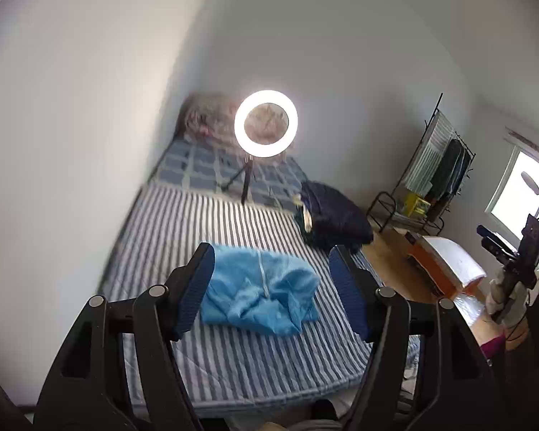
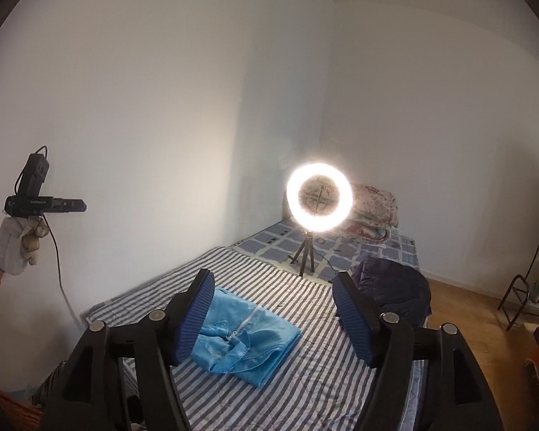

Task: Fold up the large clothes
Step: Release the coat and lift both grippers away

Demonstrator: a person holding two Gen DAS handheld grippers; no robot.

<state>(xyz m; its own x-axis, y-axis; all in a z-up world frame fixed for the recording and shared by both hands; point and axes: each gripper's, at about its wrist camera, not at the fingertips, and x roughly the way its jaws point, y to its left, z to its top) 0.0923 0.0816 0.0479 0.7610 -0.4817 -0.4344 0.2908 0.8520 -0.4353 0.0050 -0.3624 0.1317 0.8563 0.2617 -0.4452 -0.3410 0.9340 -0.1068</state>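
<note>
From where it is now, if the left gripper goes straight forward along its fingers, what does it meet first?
Most likely the light blue garment, which lies between the open fingers of the left gripper on the striped bed. Nothing shows in between, though depth is unclear.

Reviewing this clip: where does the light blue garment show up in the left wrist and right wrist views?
Left wrist: the light blue garment lies low at centre on the striped bed, between the open fingers.
Right wrist: the garment lies low, left of centre, by the left finger.
Shared landmark: the lit ring light stands behind it.
</note>
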